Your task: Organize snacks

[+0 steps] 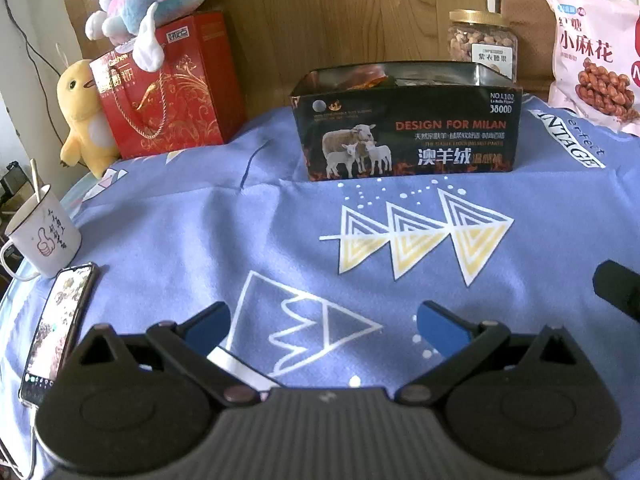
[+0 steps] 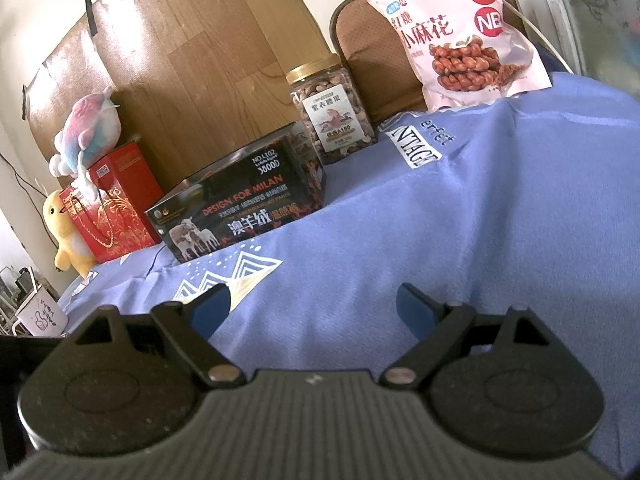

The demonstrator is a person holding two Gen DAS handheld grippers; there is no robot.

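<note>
A black open-topped box (image 1: pixel 408 128) printed "DESIGN FOR MILAN" stands at the back of the blue tablecloth, with orange snack packets (image 1: pixel 362 76) showing inside; it also shows in the right wrist view (image 2: pixel 240 208). A clear jar of nuts (image 1: pixel 482 44) with a gold lid stands behind it, also in the right wrist view (image 2: pixel 332 114). A pink bag of fried dough twists (image 1: pixel 592 52) leans at the back right, also in the right wrist view (image 2: pixel 456 36). My left gripper (image 1: pixel 322 324) is open and empty above the cloth. My right gripper (image 2: pixel 314 308) is open and empty.
A red gift bag (image 1: pixel 168 88) with a plush fish (image 1: pixel 148 4) on top and a yellow plush duck (image 1: pixel 82 116) stand at the back left. A white mug (image 1: pixel 44 236) and a phone (image 1: pixel 60 328) lie near the left table edge. A chair back (image 2: pixel 376 60) rises behind the table.
</note>
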